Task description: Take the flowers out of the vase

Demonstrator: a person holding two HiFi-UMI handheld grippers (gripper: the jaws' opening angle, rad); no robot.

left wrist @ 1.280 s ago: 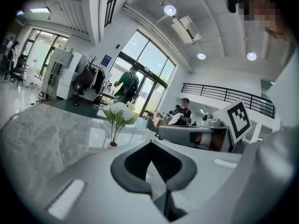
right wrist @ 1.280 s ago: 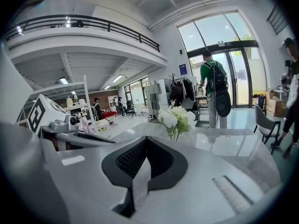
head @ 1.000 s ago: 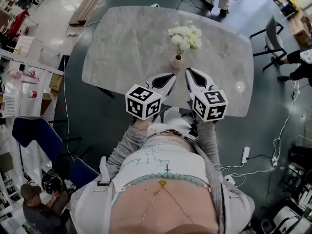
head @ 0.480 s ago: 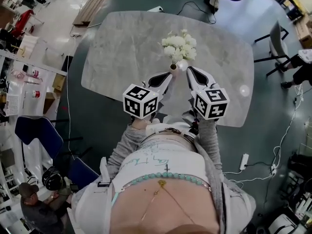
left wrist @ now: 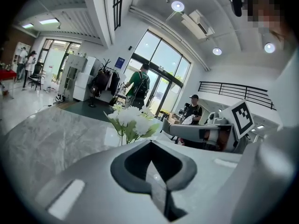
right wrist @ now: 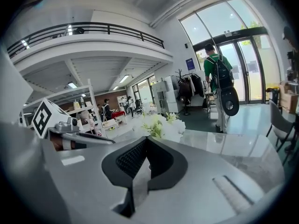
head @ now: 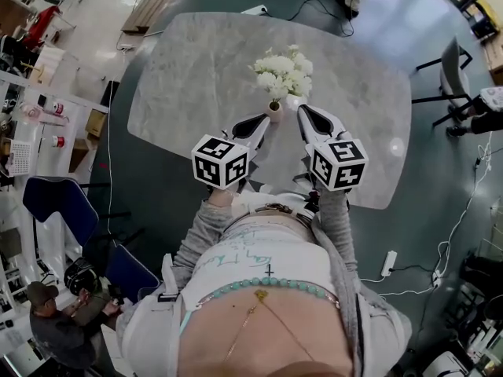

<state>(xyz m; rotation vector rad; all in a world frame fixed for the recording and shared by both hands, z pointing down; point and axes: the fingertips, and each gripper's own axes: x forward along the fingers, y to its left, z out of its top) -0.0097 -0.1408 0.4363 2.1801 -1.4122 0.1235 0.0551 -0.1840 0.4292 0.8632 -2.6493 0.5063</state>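
Note:
A bunch of white flowers (head: 281, 71) stands in a small pink vase (head: 273, 110) on the marble table (head: 196, 69). My left gripper (head: 262, 122) sits just left of the vase, near the table's front edge, shut and holding nothing. My right gripper (head: 302, 113) sits just right of the vase, also shut and holding nothing. In the left gripper view the flowers (left wrist: 132, 121) rise just beyond the left gripper's tips (left wrist: 149, 142), a little to the left. In the right gripper view the flowers (right wrist: 162, 125) sit right behind the right gripper's tips (right wrist: 146, 139). The vase is hidden in both gripper views.
A small round pale object (head: 394, 145) lies on the table at the right. Chairs (head: 444, 61) stand to the right of the table, a blue chair (head: 59, 210) at the left. A person with a backpack (right wrist: 216, 73) walks beyond the table. Cables (head: 314, 10) run across the floor.
Both grippers have moved forward to the vase: a second ago their tips were short of it, now they flank it. Vase and flowers stand as before.

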